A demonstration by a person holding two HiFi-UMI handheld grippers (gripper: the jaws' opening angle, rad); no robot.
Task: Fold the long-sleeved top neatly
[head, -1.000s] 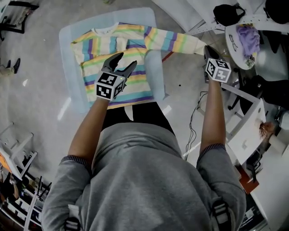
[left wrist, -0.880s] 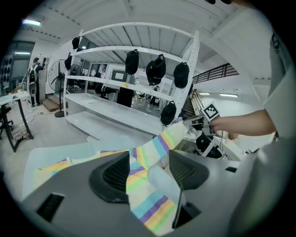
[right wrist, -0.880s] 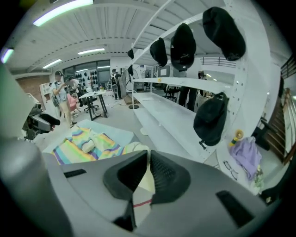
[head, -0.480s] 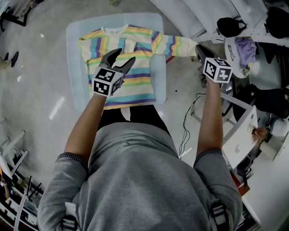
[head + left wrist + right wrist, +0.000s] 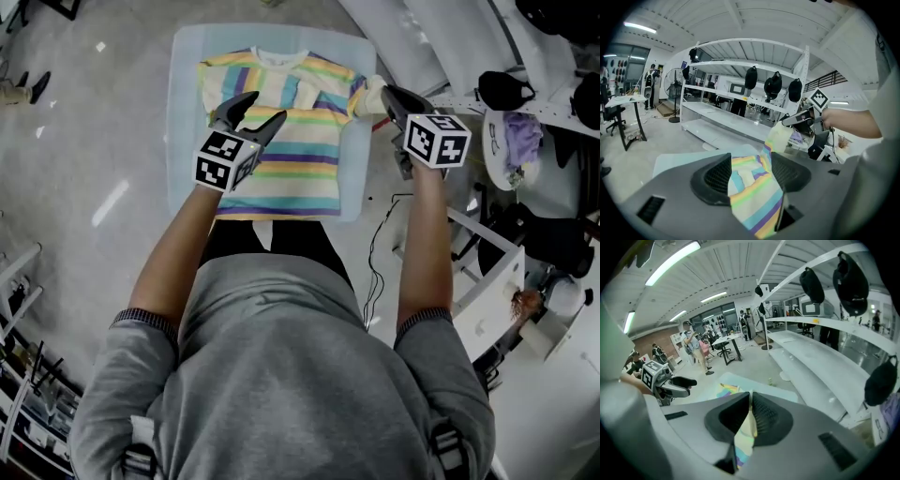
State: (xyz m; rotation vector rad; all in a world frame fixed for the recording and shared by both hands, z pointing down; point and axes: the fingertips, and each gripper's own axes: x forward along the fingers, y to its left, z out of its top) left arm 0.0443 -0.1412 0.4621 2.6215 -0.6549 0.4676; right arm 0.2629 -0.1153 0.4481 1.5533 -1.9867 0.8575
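Clamped on the sleeve cuff [image 5: 372, 94], the right claw [image 5: 386, 94] has swung it in from the right toward the striped top [image 5: 281, 159] on the desk [image 5: 183, 112], upper centre, starting that fold; the left claw [image 5: 262, 111] hovers open over the top.

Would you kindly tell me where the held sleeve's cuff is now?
In the head view, the cuff is pinched in the right gripper at the right edge of the pale blue mat, beside the striped top's shoulder.

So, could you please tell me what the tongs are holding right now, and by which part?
The right tongs are shut on the sleeve of the striped top, at its cuff end. The left tongs are open above the top, holding nothing.
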